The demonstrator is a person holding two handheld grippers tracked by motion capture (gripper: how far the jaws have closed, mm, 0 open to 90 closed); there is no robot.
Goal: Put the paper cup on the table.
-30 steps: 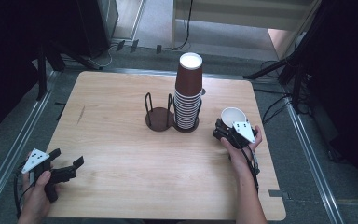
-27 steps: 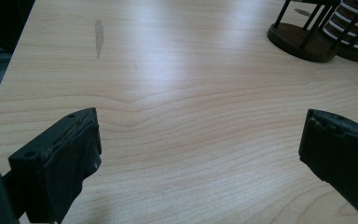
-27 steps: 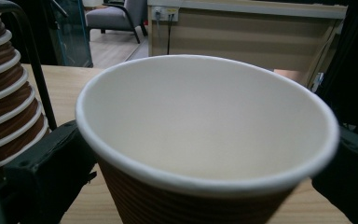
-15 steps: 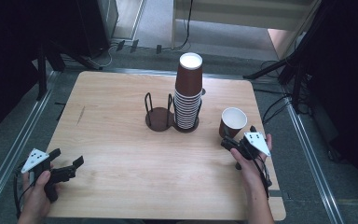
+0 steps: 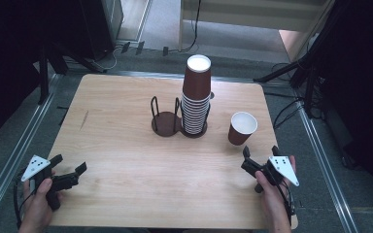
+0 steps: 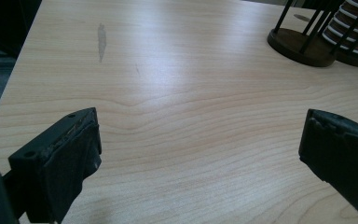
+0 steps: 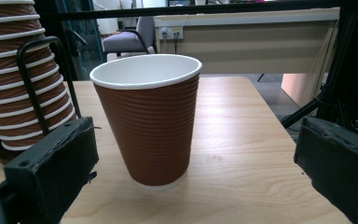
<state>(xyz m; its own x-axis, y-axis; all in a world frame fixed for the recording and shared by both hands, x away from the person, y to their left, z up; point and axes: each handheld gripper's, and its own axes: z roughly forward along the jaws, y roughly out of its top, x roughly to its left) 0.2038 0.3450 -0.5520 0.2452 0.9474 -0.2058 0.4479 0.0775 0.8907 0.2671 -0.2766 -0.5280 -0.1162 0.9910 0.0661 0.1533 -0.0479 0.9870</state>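
Single brown paper cup (image 5: pixel 241 128) standing upright on tabletop (image 5: pixel 126 145), right of cup stack (image 5: pixel 195 99) in holder; right gripper (image 5: pixel 259 163) hovering just behind it, jaws wide, empty; left gripper (image 5: pixel 70 177) idling, jaws wide; likely release step; next probably pulling another cup off stack.

Cups and holder on the table

A paper cup (image 5: pixel 242 128) stands right of the cup stack (image 5: pixel 195 95) in the two-ring holder (image 5: pixel 166 118), ahead of the right gripper (image 5: pixel 260 160).

Bare tabletop (image 5: pixel 126 145) across left and front, cup holder rack (image 5: pixel 165 119) and cup stack (image 5: pixel 195 97) blocking centre, single paper cup (image 5: pixel 242 128) standing apart at right
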